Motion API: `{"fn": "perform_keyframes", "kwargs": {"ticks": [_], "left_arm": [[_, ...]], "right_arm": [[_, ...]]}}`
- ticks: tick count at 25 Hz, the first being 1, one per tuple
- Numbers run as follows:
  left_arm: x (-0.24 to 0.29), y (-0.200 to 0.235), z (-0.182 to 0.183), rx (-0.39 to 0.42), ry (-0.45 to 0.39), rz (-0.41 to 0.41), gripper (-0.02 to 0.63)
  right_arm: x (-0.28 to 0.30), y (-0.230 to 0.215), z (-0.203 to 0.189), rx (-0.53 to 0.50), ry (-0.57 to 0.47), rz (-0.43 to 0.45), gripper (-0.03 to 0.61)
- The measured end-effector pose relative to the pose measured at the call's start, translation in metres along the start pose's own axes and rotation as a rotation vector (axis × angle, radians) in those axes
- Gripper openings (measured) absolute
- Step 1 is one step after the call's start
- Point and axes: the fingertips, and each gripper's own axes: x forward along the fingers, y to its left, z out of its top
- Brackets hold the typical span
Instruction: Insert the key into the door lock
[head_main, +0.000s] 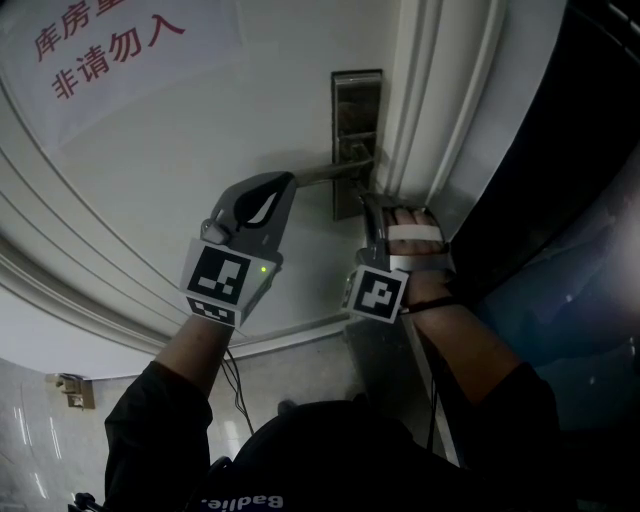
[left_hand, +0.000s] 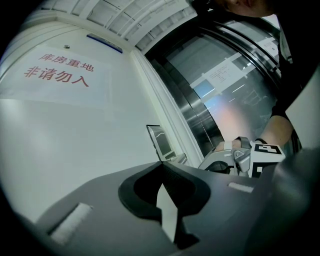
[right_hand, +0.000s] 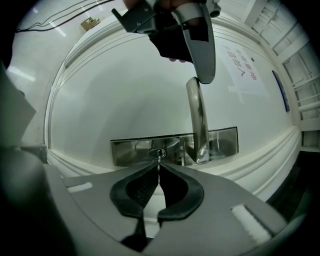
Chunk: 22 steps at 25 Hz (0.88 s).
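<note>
Door (head_main: 200, 120) paintwork in white, with curved mouldings, fills most of the head view. A paper sign (head_main: 110, 50) with red characters is stuck high on it. A white door frame (head_main: 430, 100) runs along the right, with dark glass (head_main: 560, 200) beyond it. Pale grey floor (head_main: 30, 420) shows at the lower left.

A metal lock plate (head_main: 355, 105) sits near the door's edge, and a lever handle (head_main: 330, 170) reaches out from it.

The right gripper (right_hand: 159, 167) has its jaws pinched on a slim key (right_hand: 159, 161), which juts straight ahead from the fingertips. The key's long axis follows the line of the jaws, square to the lock plate. Its far end meets the keyhole (right_hand: 157, 152) directly in front of the tips, but how deep it sits cannot be told. The handle's root stands just beyond and to the right of these tips.

The left gripper (left_hand: 162, 162) has its jaws drawn together, tips meeting, with nothing seen between them. In the head view its tips lie against the handle's free end. The lock plate lies ahead of it, and the right gripper is off to its right.
</note>
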Motion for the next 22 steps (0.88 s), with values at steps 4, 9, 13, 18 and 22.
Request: {"fn": "perform_keyframes", "kwargs": {"ticks": [4,9,13,18,22], "left_arm": [[0.0,0.0,0.0,-0.002,-0.006,-0.003,0.02],[-0.001,0.0,0.0,-0.006,-0.01,-0.007,0.02],[-0.001,0.0,0.0,-0.007,-0.011,-0.011,0.02],[-0.001,0.0,0.0,-0.011,-0.011,-0.018,0.02],[-0.001,0.0,0.0,-0.011,-0.012,-0.021,0.02]], "right_arm": [[-0.001,-0.002,0.004,-0.01,0.007,0.0,0.012],[-0.001,-0.002,0.004,-0.029,0.023,-0.014,0.012],[0.001,-0.001,0.0,-0.007,0.035,-0.017,0.012],[0.006,0.0,0.004,-0.026,0.035,-0.034,0.012],[0.011,0.0,0.005,-0.035,0.039,-0.045,0.014]]}}
